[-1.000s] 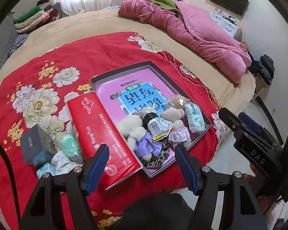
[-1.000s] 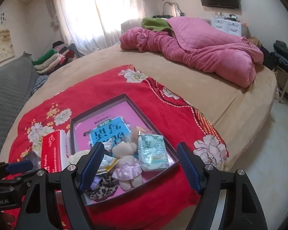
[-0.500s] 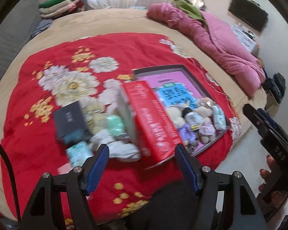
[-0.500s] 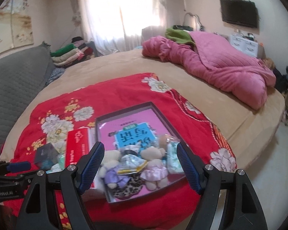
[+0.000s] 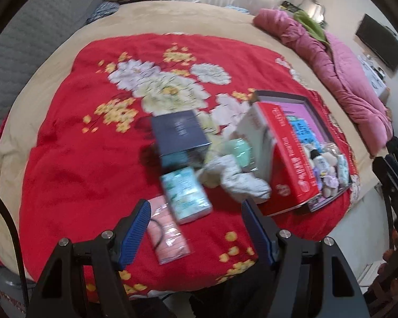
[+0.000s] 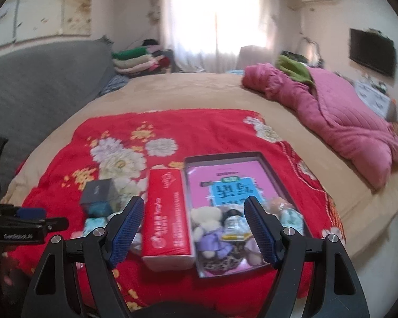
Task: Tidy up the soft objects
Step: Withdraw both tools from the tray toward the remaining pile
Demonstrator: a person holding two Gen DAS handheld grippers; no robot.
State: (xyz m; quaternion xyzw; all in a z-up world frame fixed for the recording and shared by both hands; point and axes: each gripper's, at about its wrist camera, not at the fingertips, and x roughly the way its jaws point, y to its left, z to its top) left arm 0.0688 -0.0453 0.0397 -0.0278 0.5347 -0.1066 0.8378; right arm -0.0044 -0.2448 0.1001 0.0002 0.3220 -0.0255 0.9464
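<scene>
Left wrist view: left gripper released, jaws wide, nothing btwn the pads. It hangs over the loose pile on the red floral blanket. Just ahead at 12 o'clock: 1 teal tissue pack; 1 pink packet at 10 o'clock by the left pad; 1 crumpled white cloth at 1 o'clock; 1 mint pouch and 1 dark box beyond. Red box at 2 o'clock, touching the tray.

Risk: frame is smeared, so a fast descent could land the pads on 2 packs at once, or snag the blanket.

Right wrist view: right gripper also released, empty. Tray at 12 o'clock holds plush bears; I count at least 2, 1 purple-dressed. Exact count unclear, blurred. Reaching in may knock the bottle lying among them.
</scene>
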